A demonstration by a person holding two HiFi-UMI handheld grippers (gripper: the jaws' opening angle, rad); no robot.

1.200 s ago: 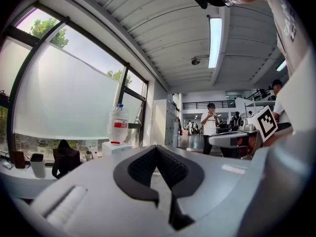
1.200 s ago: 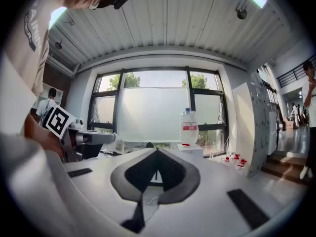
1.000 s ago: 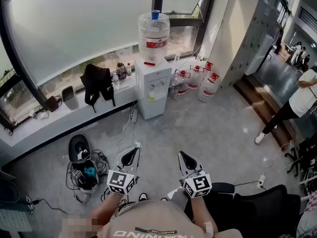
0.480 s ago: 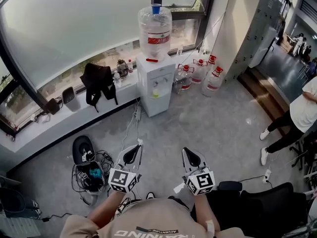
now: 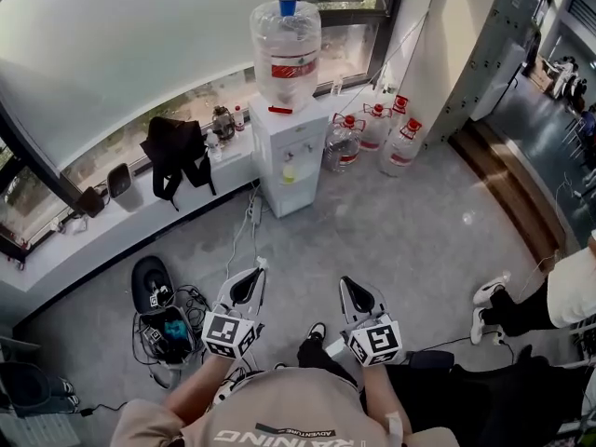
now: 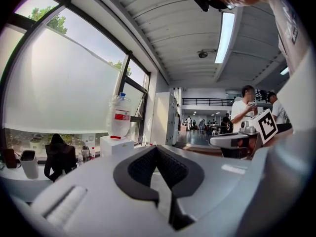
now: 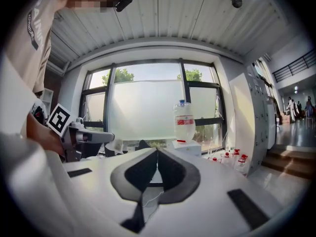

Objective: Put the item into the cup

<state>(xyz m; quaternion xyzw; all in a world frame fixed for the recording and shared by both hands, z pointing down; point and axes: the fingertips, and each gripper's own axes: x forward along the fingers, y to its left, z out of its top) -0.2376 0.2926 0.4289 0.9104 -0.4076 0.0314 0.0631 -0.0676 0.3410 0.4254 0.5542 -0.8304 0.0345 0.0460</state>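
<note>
While the person stands with both forearms held out in front of the torso, the left claw (image 5: pixel 253 276) and the right claw (image 5: pixel 346 285) sit side by side and apart. Each points forward over the floor (image 5: pixel 419 231), the tips leaning slightly toward each other. The marker cubes ride at the rear, nearest the body.

Each claw's own view shows its jaws pressed together at the tip with nothing between them.

Well ahead of both claws, roughly on the line between them, a white water dispenser (image 5: pixel 287 161) stands against the window sill (image 5: pixel 112 222). It carries a large clear bottle (image 5: pixel 285 54), upright with its long axis vertical. A small blue piece (image 5: pixel 288 5) sits on top of the bottle; whether that is a cup cannot be told, and no item for it can be picked out.

Ahead and to the right of the right claw, spare bottles (image 5: pixel 377 133) stand on the floor. Just left of the left claw lies a tangle of cables and gear (image 5: pixel 163 319). Far right of the right claw, another person's legs (image 5: pixel 531 301) show.
</note>
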